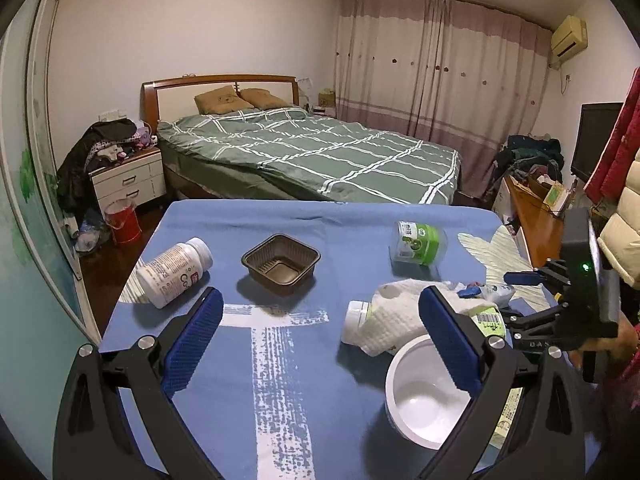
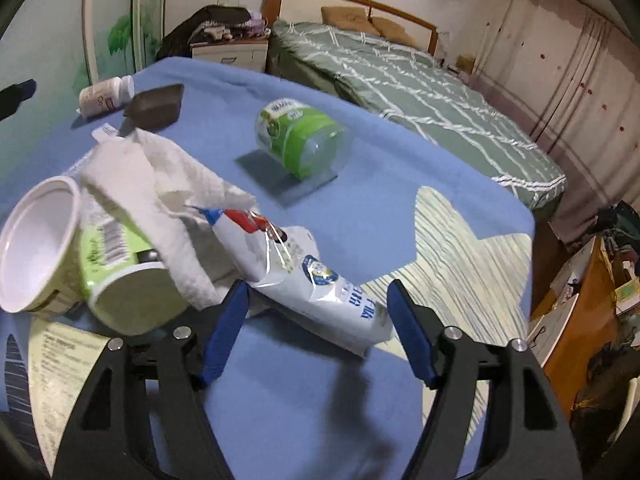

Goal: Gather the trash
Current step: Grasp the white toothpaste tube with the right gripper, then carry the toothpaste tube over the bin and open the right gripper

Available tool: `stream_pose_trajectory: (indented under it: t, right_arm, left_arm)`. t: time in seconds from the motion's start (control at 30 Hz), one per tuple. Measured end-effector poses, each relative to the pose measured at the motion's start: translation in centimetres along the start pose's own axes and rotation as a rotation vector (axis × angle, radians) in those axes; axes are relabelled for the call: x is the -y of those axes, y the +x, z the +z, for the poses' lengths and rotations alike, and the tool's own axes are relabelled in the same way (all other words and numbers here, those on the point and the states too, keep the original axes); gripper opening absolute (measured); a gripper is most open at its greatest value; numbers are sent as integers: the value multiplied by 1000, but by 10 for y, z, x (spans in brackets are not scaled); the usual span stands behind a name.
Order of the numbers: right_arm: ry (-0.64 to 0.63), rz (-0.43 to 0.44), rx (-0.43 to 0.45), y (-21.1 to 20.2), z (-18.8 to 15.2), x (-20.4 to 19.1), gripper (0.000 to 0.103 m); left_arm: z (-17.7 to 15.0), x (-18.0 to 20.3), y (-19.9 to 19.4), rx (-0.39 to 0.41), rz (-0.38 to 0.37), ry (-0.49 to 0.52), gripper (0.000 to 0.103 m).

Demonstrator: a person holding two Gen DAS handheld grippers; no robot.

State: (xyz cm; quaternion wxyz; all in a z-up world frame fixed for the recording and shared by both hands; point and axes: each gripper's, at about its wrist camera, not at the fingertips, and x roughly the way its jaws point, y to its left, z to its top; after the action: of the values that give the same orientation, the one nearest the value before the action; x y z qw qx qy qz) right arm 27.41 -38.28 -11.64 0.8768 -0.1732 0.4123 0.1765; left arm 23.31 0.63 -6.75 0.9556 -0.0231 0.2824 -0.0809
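Trash lies on a blue cloth-covered table (image 1: pixel 288 380). A white pill bottle (image 1: pixel 174 272) lies at the left and a brown plastic tray (image 1: pixel 281 263) sits mid-table. A green-labelled clear bottle (image 1: pixel 418 243) lies far right. A pile at the right holds a white tissue (image 1: pixel 396 312), a white cup (image 1: pixel 424 400) and a milk pouch (image 2: pixel 320 284). My left gripper (image 1: pixel 320 332) is open and empty above the cloth, its right finger beside the cup. My right gripper (image 2: pixel 316 328) is open with the milk pouch between its fingers.
A green-plaid bed (image 1: pixel 312 156) stands beyond the table. A white nightstand (image 1: pixel 128 180) with clothes and a red bucket (image 1: pixel 122 222) are at the left. A wooden desk (image 1: pixel 536 216) with clutter is at the right. A printed paper (image 2: pixel 60 364) lies under the cups.
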Motion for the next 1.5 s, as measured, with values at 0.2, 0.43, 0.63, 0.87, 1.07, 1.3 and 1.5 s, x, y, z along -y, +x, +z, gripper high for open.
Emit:
stream_pose_trajectory:
  t: [0.2, 0.43, 0.63, 0.87, 1.07, 1.3, 1.5]
  right_arm:
    - [154, 102, -29, 8, -4, 32, 42]
    - [209, 133, -26, 4, -14, 37, 35]
    - [250, 129, -2, -1, -12, 36, 16]
    - [316, 180, 61, -45, -38, 28, 13]
    - [412, 119, 137, -90, -77, 39, 13]
    - [650, -125, 121, -124, -149, 99, 13]
    - [844, -249, 62, -133, -210, 139, 13]
  left_arm:
    - [-2, 0, 4, -15, -15, -9, 97]
    - [-2, 1, 5, -18, -19, -9, 97]
    - [-3, 2, 3, -7, -21, 4, 97]
    - [-3, 4, -2, 2, -38, 6, 97]
    - [-3, 6, -4, 9, -54, 9, 97]
    - [-4, 17, -11, 35, -86, 49, 97]
    - [-5, 26, -16, 51, -109, 83, 97]
